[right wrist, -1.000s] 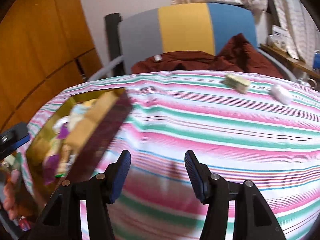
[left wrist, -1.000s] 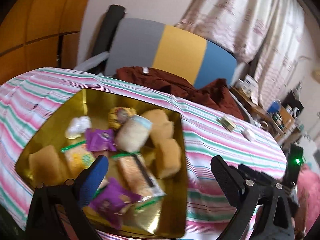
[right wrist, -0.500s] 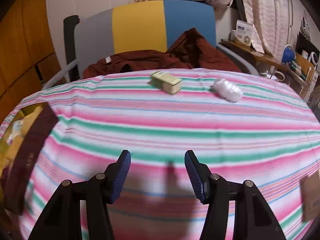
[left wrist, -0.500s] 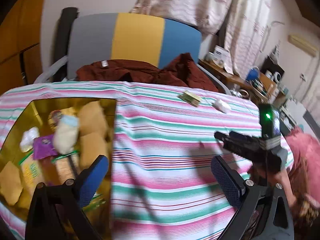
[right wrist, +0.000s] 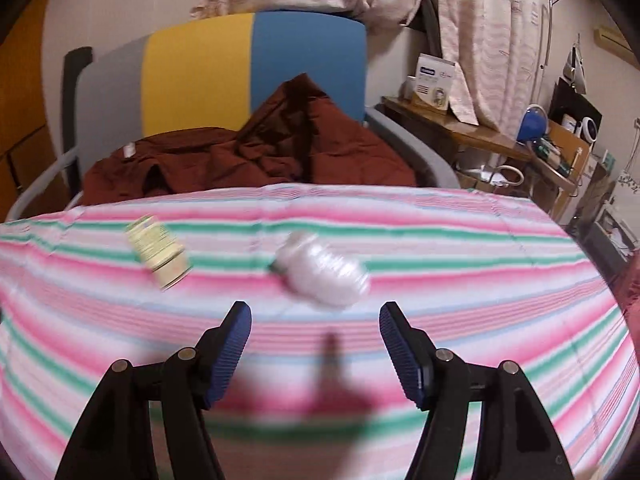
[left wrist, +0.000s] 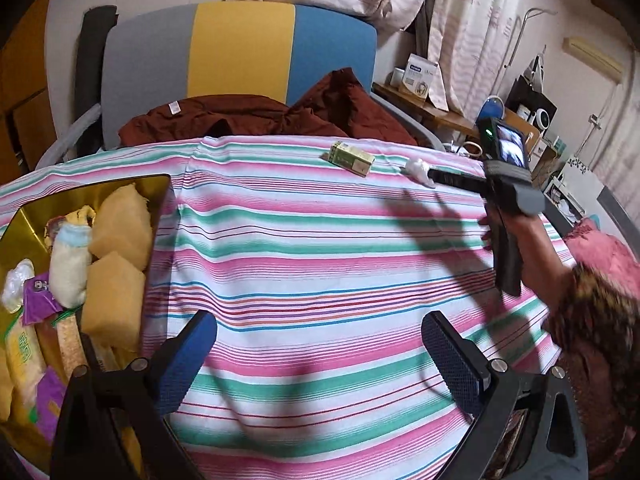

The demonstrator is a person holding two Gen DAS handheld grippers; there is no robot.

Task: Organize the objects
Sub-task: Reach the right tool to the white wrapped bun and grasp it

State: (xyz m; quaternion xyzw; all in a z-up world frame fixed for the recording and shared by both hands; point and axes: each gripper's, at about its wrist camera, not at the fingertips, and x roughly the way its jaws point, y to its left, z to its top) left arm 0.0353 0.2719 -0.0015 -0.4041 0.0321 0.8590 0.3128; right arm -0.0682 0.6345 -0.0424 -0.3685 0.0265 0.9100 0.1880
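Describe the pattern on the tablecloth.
The tablecloth has horizontal stripes of pink, green and white with thin blue and red lines, clearest in the left wrist view.

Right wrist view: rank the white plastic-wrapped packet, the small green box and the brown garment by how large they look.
1. brown garment, by far the largest
2. white plastic-wrapped packet
3. small green box, only slightly smaller

The packet lies nearer the camera and both are blurred, so that last ranking is unsure.

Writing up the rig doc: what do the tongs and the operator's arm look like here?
Both tongs, the left tongs and the right tongs, have black plastic arms with silver pivot screws and blue textured pads. From the left view, the right unit has a black handle, a grey block and a small lit screen with a green LED. The operator's forearm is bare below a dark patterned sleeve. No cables visible.
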